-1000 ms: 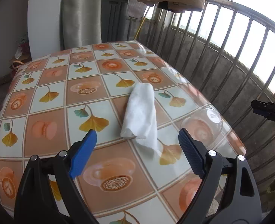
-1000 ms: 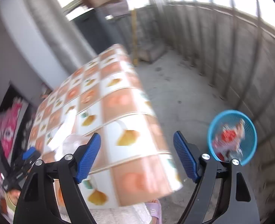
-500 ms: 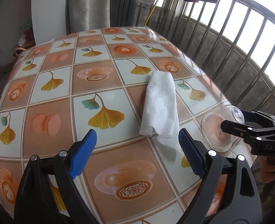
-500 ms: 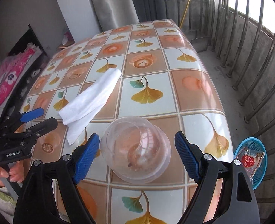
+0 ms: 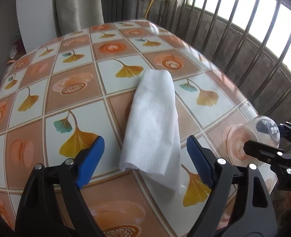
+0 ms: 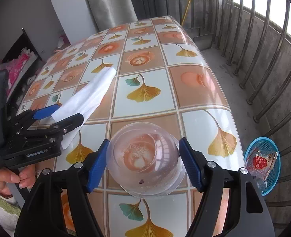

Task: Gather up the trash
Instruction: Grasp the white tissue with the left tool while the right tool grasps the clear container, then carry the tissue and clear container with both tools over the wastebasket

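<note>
A white folded tissue (image 5: 155, 122) lies on the tiled-pattern table (image 5: 76, 90). My left gripper (image 5: 145, 158) is open, its blue pads on either side of the tissue's near end, just above it. The tissue also shows in the right wrist view (image 6: 90, 96). A clear plastic cup (image 6: 145, 158) stands upside down on the table near its right edge. My right gripper (image 6: 143, 165) is open with the cup between its pads; whether they touch it is unclear. The cup (image 5: 252, 140) and the right gripper (image 5: 280, 148) show at the right of the left wrist view.
A blue mesh basket (image 6: 264, 164) with wrappers in it stands on the floor to the right of the table. A metal railing (image 5: 254, 39) runs close along the table's right side. A curtain (image 5: 78, 6) and wall stand behind the table.
Both grippers have moved in. The left one came forward and down over the tissue's near end. The right one swung round to the table and closed in around the upturned cup.
</note>
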